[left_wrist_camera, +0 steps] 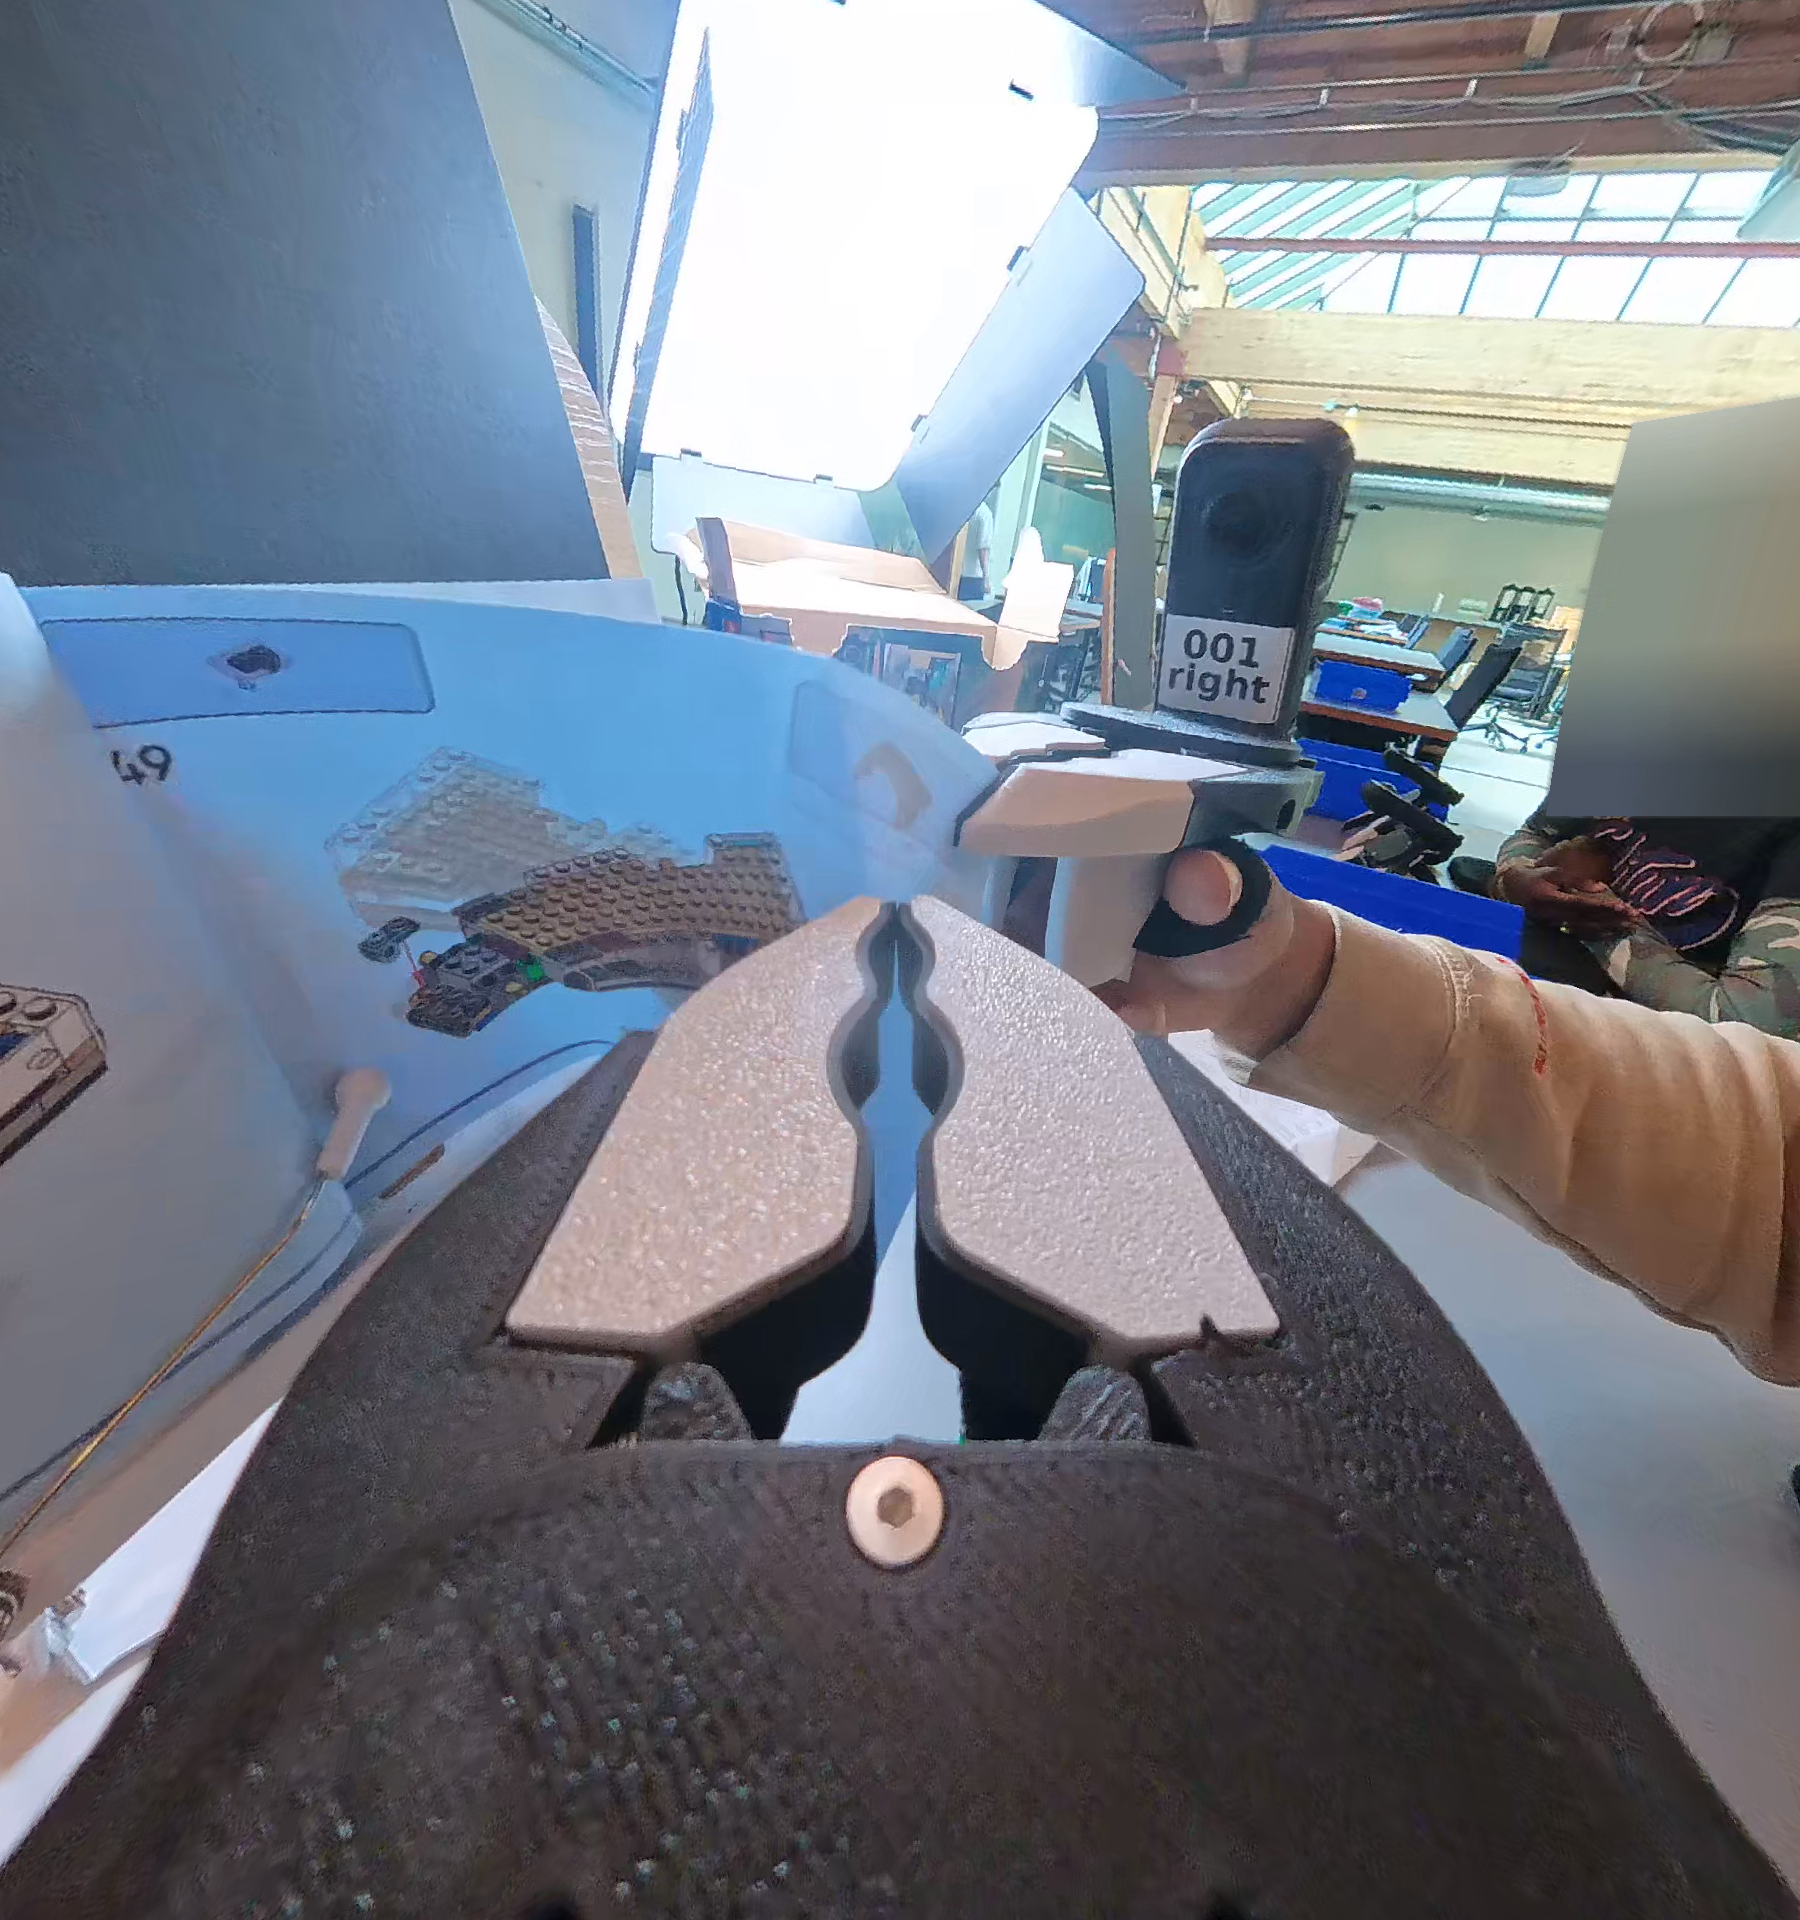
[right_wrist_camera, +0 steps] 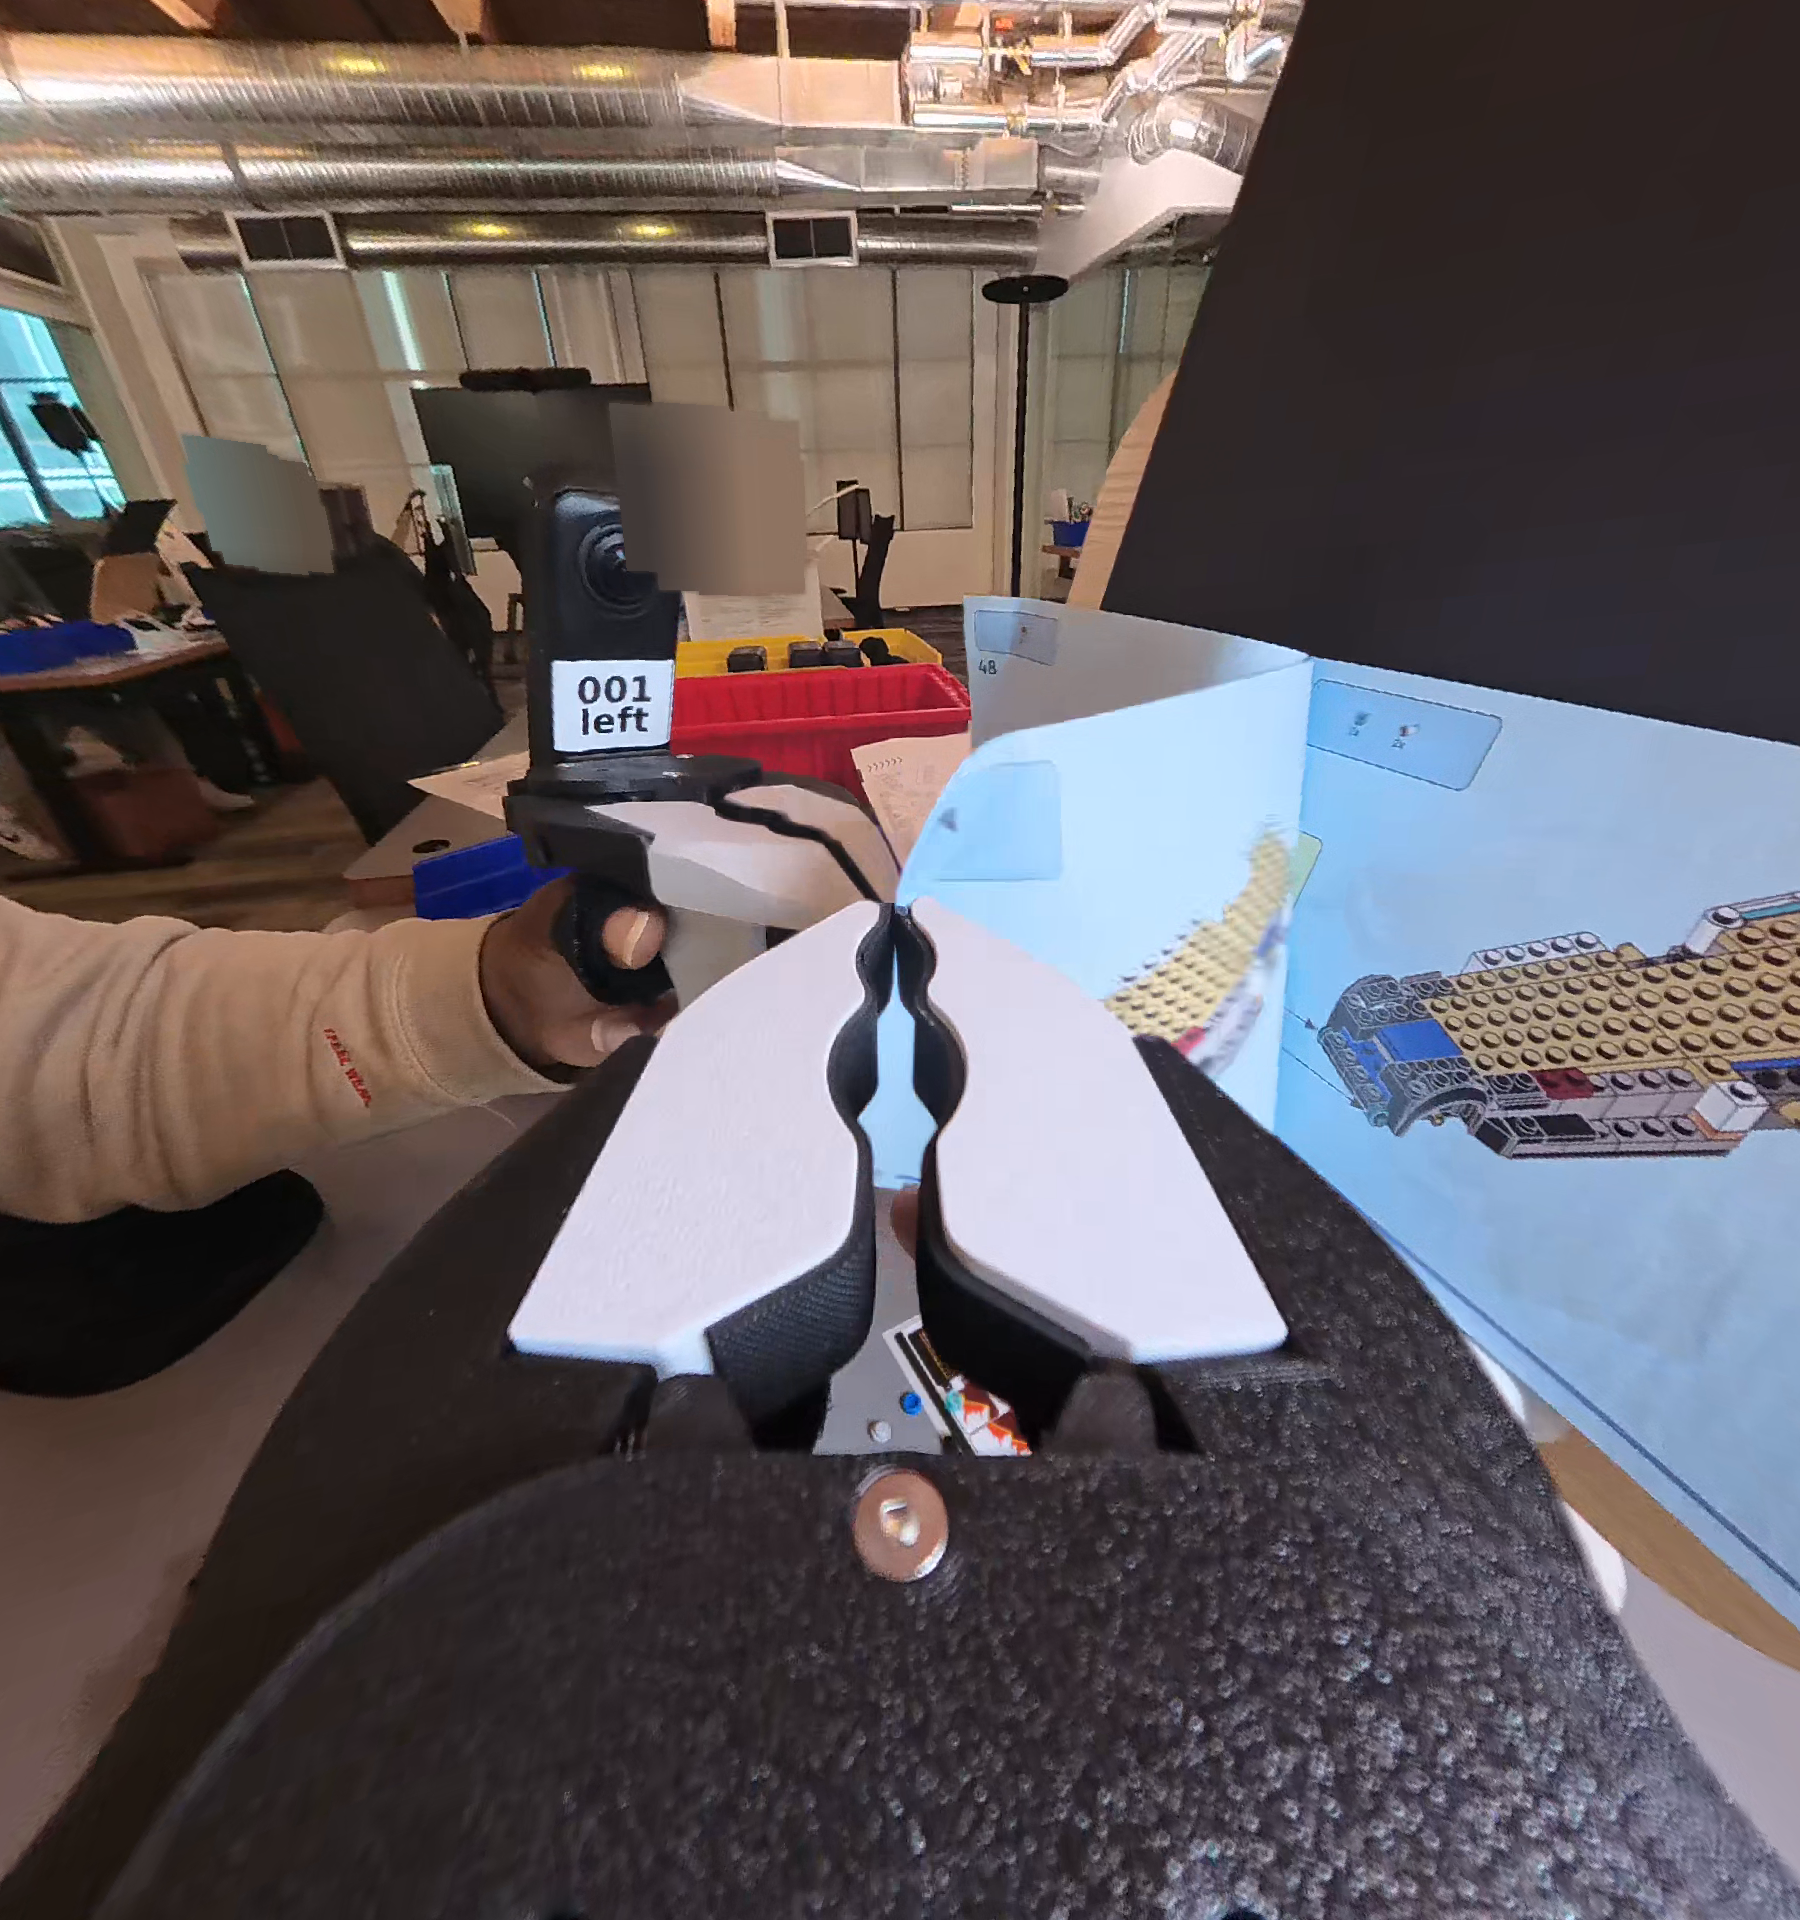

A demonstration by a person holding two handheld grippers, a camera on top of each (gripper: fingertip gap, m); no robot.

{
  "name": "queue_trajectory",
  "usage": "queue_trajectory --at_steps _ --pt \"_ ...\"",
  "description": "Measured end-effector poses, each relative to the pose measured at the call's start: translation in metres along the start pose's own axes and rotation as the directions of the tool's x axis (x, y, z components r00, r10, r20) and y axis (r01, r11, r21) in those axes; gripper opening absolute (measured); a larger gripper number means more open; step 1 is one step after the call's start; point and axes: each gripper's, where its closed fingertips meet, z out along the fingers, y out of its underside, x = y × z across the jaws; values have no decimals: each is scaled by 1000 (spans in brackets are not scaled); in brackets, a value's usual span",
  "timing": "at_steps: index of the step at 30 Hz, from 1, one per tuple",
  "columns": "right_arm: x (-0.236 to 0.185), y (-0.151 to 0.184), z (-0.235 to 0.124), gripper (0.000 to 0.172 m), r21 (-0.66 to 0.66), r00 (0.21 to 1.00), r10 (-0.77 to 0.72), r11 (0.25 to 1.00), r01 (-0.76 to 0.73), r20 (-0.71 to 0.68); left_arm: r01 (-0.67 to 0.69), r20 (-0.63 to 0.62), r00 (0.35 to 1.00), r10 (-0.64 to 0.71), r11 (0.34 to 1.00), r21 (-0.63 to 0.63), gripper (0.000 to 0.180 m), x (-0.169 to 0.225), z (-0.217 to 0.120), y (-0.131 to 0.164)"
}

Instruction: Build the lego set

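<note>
Both tongs are clamped on one lifted page (right_wrist_camera: 1104, 883) of the booklet (left_wrist_camera: 252, 1039) at frame centre — left gripper (left_wrist_camera: 893, 912), right gripper (right_wrist_camera: 893, 912) — page mid-turn, not laid flat.

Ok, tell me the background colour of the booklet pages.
Light blue on the booklet pages, clearest in the right wrist view.

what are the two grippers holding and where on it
Both grip one light blue page of the building-instructions booklet: right gripper and left gripper pinch its raised free edge.
</note>
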Motion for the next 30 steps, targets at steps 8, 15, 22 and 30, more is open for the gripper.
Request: queue_trajectory --at_steps 8,15,22,30 --pt "-5 0 -1 0 -8 1000 -8 1000 9 22 -37 -33 999 36 999 -31 30 7 2 4" --pt "-18 -7 10 0 5 998 -11 1000 11 66 -168 25 985 170 982 -81 0 9 7 14" --pt "-22 -7 5 0 7 998 -39 999 39 44 -112 50 992 114 993 -41 0 -2 -16 1" --pt "-33 -27 26 0 -3 997 -47 999 48 63 -194 321 910 263 953 -231 14 -53 -75 33"
